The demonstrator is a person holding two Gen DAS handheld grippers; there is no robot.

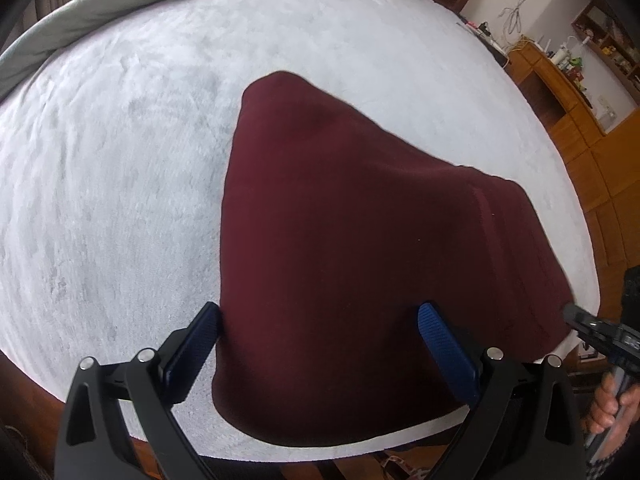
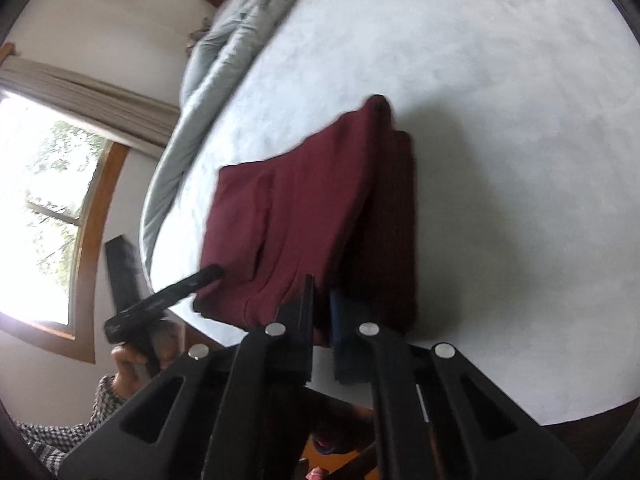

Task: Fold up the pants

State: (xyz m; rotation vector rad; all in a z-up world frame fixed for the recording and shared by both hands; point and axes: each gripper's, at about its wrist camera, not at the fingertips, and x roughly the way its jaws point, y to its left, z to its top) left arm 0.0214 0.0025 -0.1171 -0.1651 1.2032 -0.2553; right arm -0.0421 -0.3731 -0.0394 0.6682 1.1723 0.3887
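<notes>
Dark red pants point(image 1: 360, 240) lie folded on the pale bed cover point(image 1: 120, 160), close to its near edge. My left gripper point(image 1: 318, 308) is open wide over their near end: one blue pad point(image 1: 200, 340) is at the left side of the cloth and the other point(image 1: 444, 344) rests above it. In the right wrist view the pants point(image 2: 292, 208) show a lifted upper layer, and my right gripper point(image 2: 322, 288) is shut on their near edge, with red cloth in the narrow slit between its fingers. Its tip point(image 1: 570, 312) meets the pants' right corner. The left gripper point(image 2: 214, 272) touches the other corner.
A grey duvet point(image 1: 80, 12) is bunched along the far side of the bed point(image 2: 500, 120). Wooden cabinets point(image 1: 560, 120) with small items stand to the right. A window point(image 2: 40, 200) with a curtain is behind. A person's hands point(image 1: 612, 400) point(image 2: 128, 360) hold both handles at the bed's edge.
</notes>
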